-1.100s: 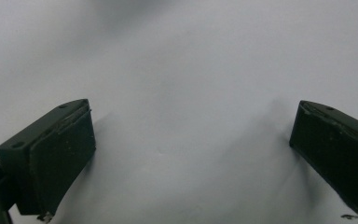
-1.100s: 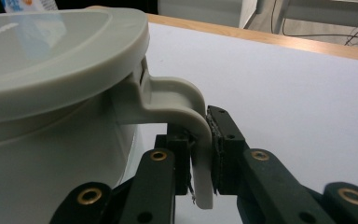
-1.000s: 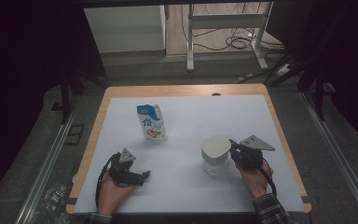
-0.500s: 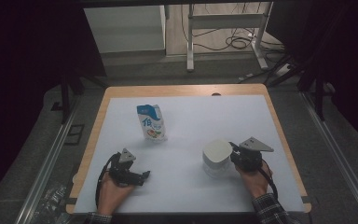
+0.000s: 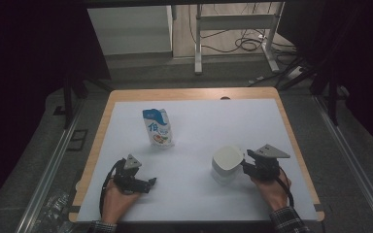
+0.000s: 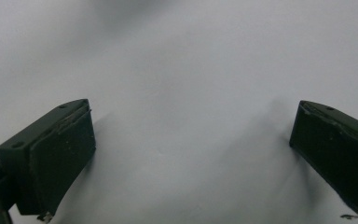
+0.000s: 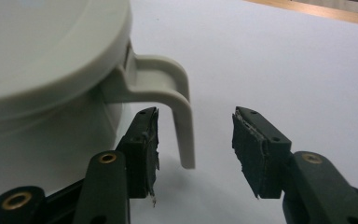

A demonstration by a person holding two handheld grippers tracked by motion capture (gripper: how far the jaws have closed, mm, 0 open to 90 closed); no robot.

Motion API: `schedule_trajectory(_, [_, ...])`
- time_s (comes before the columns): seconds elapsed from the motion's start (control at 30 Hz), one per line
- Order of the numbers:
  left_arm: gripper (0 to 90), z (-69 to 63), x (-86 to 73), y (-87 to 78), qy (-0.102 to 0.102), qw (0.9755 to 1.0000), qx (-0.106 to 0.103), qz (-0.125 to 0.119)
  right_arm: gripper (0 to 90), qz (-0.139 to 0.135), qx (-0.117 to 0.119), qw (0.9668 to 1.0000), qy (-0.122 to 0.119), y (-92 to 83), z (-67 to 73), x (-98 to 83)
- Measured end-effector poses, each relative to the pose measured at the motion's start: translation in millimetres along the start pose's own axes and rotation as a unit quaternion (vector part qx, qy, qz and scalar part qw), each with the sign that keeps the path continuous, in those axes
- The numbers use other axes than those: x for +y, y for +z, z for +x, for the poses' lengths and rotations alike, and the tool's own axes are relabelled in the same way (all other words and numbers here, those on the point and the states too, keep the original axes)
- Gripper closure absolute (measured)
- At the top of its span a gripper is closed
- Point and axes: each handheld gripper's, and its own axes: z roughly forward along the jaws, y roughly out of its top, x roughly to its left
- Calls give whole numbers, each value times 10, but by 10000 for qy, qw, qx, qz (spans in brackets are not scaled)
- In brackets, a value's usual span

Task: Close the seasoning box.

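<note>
Jaws of the right gripper (image 7: 196, 140) have just been opening: a second ago they were closed on the handle (image 7: 179, 100) of the cup (image 5: 226, 164), and now they stand about half apart, with the handle's hanging strip between them, close to one pad and clear of the other. Nothing is gripped. The cup itself sits a shade lower and nearer the table's front edge than it did a second ago, resting on the white sheet (image 5: 199, 126) just left of the right gripper (image 5: 245, 166). The left gripper (image 5: 148, 183) has kept its place at the front left, and the pouch (image 5: 157, 127) stands where it stood.

The cup is pale grey-white plastic, squat and round, capped by a smooth, slightly domed lid (image 7: 42, 51) with a thick rolled rim. Its handle is a flat bent strip, open at the bottom like a hook. The pads (image 7: 249, 147) of the right gripper are dark, matte and rough, frayed at the edges, mounted on black arms with brass-coloured rivets.

The left gripper (image 6: 191, 154) has its jaws spread wide over bare sheet, holding nothing; its pads (image 6: 60, 154) are blocky and dull black. The pouch is glossy, white and blue, upright, with a pinched top. The table (image 5: 189, 94) shows a light wood border around the sheet.
</note>
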Motion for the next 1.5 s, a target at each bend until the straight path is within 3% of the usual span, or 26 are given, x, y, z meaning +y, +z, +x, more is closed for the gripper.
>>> schedule_trajectory(0.23, [1, 0, 0, 0, 1, 10000, 1, 1, 459, 67, 76, 9999, 140, -88, -72, -13])
schedule_trajectory(0.43, [1, -1, 0, 1, -3, 10000, 2, -3, 438, 59, 4, 9997, 251, -159, -127, -17])
schedule_trajectory(0.73, [1, 0, 0, 0, 0, 10000, 0, -1, 445, 127, 190, 9994, 267, -246, -196, 51])
schedule_trajectory(1.07, [1, 0, 0, 0, 1, 10000, 0, 0, 574, 81, 498, 9982, 325, -341, -227, 182])
schedule_trajectory(1.3, [2, 0, -1, -1, 2, 10000, 0, 0, 627, 171, 516, 9983, 210, -373, -201, 267])
schedule_trajectory(1.5, [1, 0, -1, -1, 2, 10000, 0, 0, 700, 113, 512, 9980, 344, -417, -226, 353])
